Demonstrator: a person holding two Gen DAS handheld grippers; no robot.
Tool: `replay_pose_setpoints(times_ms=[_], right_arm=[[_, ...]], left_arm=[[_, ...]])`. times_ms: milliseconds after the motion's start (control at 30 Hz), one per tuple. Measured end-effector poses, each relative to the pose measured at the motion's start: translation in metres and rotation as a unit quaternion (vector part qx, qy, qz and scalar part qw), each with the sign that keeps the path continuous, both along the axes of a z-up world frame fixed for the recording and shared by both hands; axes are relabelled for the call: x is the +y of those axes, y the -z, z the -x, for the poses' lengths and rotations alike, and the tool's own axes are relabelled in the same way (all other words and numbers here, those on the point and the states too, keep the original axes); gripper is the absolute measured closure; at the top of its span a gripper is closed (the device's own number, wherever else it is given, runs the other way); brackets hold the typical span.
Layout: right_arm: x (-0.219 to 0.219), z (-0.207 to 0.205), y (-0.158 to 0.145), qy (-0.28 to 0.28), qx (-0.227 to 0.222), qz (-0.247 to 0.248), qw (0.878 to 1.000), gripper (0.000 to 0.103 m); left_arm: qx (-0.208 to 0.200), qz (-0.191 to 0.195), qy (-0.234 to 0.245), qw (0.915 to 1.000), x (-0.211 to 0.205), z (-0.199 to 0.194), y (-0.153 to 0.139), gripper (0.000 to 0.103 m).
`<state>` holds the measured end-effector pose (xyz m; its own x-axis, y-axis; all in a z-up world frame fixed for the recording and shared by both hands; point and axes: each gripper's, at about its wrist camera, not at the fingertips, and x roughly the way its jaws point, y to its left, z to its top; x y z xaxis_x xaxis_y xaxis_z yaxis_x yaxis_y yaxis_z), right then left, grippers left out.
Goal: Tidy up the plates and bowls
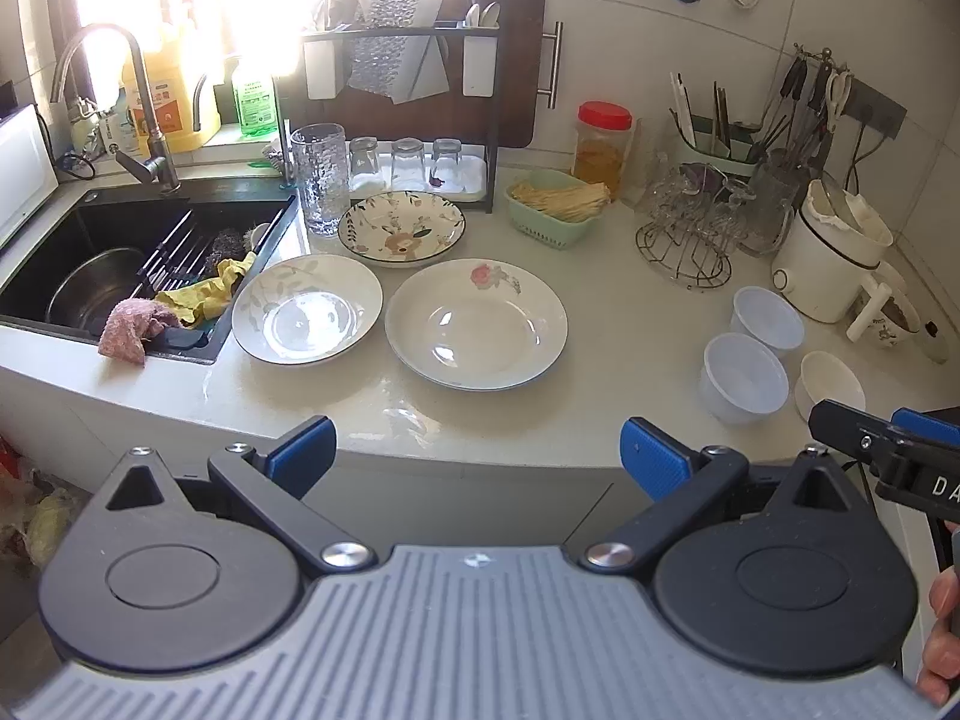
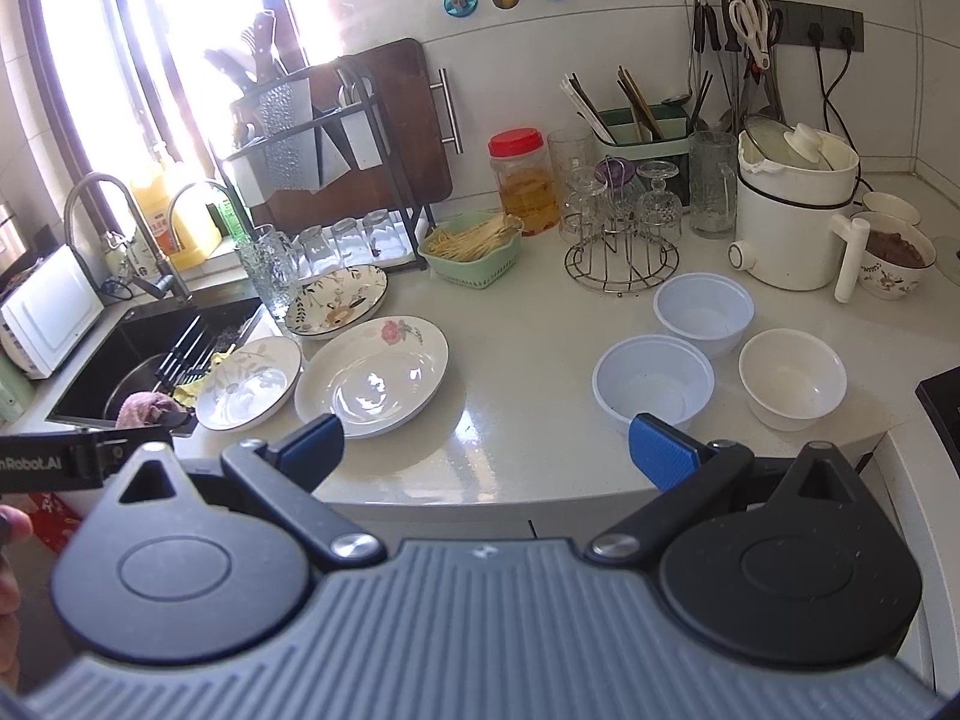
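Observation:
Three plates lie on the white counter: a rose plate [image 1: 477,324] [image 2: 372,376], a leaf-pattern plate [image 1: 307,308] [image 2: 249,383] beside the sink, and a deer-pattern plate [image 1: 401,228] [image 2: 337,302] behind them. To the right stand two translucent plastic bowls [image 1: 743,377] [image 1: 767,319] [image 2: 653,383] [image 2: 703,306] and a white bowl [image 1: 831,385] [image 2: 792,378]. My left gripper [image 1: 478,459] is open, held short of the counter edge, with nothing between its blue pads. My right gripper [image 2: 486,450] is open too, also in front of the counter, between the plates and bowls.
A black sink [image 1: 138,252] with a steel pot, rack and cloths is at the left. A tall glass [image 1: 319,177], a green basket [image 1: 555,210], a wire glass stand [image 1: 690,240], a red-lidded jar [image 2: 521,180] and a white cooker [image 2: 792,216] line the back.

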<state>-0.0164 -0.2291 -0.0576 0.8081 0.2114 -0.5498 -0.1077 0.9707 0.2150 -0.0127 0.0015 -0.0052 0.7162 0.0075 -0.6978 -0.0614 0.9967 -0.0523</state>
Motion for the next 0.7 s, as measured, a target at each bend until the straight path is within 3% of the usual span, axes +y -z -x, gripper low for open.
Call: replay_pose_setpoints(times_ms=[333, 600, 700], right_arm=[[0.003, -0.004, -0.002, -0.004, 0.004, 0.007, 1.0, 0.0], [0.006, -0.009, 0.001, 0.0, 0.0, 0.006, 1.0, 0.0], [0.007, -0.012, 0.004, -0.001, 0.002, 0.004, 1.0, 0.0]], left_arm=[[-0.001, -0.001, -0.008, 1.0, -0.002, 0.002, -0.003, 0.001], [0.016, 0.054, -0.01, 0.9984, 0.003, -0.013, -0.002, 0.001], [0.017, 0.037, -0.007, 0.9992, 0.004, -0.021, 0.001, 0.001]])
